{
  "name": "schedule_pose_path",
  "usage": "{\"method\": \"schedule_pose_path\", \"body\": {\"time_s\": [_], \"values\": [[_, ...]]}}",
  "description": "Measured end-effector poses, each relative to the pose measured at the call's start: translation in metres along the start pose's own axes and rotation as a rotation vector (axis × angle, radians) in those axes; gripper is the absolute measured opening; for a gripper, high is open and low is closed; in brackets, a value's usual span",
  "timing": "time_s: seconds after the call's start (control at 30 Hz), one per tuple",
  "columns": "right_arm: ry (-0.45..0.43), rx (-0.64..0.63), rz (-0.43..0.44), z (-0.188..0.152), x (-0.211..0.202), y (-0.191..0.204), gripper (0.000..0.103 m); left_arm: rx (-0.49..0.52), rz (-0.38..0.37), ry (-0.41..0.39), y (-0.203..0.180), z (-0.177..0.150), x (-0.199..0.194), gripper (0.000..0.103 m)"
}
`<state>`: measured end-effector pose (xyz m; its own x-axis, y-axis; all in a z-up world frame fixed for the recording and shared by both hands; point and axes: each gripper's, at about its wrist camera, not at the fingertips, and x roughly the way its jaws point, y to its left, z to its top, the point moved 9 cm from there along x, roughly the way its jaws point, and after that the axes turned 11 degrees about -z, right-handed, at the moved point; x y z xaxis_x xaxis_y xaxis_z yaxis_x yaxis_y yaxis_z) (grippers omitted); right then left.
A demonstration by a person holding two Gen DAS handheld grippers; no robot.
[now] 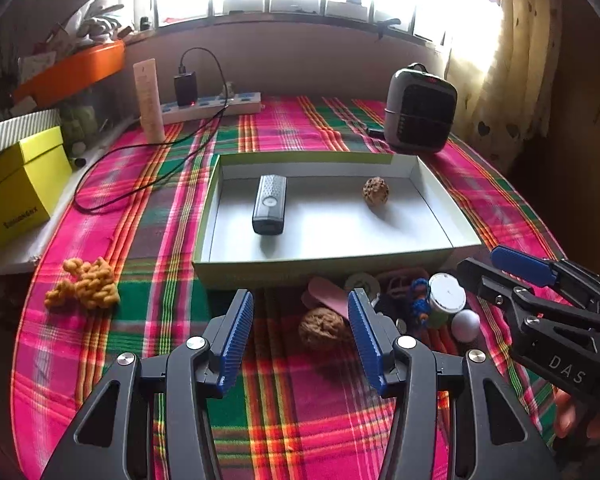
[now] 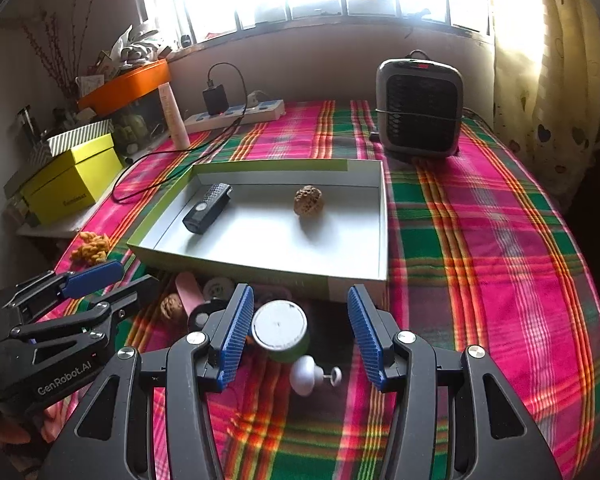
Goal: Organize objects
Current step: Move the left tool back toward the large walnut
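A shallow white box lid point(image 1: 436, 204) point(image 2: 383, 216) lies on the plaid table and holds a dark grey remote-like device point(image 1: 269, 204) point(image 2: 208, 208) and a pitted walnut point(image 1: 375, 191) point(image 2: 308, 200). In front of it lies a pile of small items: a second walnut point(image 1: 322, 330) point(image 2: 171, 307), a pink piece point(image 1: 327, 297), a white-lidded green jar point(image 1: 446, 294) point(image 2: 281, 330) and a white knob point(image 1: 465, 323) point(image 2: 305, 374). My left gripper point(image 1: 301, 334) is open, the second walnut between its fingers. My right gripper point(image 2: 301, 334) is open around the jar.
An orange knitted lump point(image 1: 86, 284) point(image 2: 92, 246) lies at the left. A grey heater point(image 1: 420, 110) point(image 2: 420, 108) stands behind the lid. A power strip with charger and cable point(image 1: 212, 104), a cream tube point(image 1: 150, 100) and a yellow box point(image 1: 16, 192) stand at the far left.
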<state>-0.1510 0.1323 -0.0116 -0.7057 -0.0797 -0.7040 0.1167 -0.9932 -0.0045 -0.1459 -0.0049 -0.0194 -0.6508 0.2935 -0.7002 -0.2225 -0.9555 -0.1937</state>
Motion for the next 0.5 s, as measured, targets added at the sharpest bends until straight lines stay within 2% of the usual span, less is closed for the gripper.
{"method": "schedule_pose_path", "body": {"time_s": [0.1, 0.5], "values": [[-0.01, -0.008, -0.012, -0.007, -0.003, -0.001, 0.051, 0.005, 0.01, -0.003, -0.001, -0.004, -0.003, 0.049], [-0.003, -0.008, -0.025, -0.035, -0.008, -0.013, 0.051, -0.026, -0.07, 0.017, 0.0, -0.027, -0.002, 0.049]]}}
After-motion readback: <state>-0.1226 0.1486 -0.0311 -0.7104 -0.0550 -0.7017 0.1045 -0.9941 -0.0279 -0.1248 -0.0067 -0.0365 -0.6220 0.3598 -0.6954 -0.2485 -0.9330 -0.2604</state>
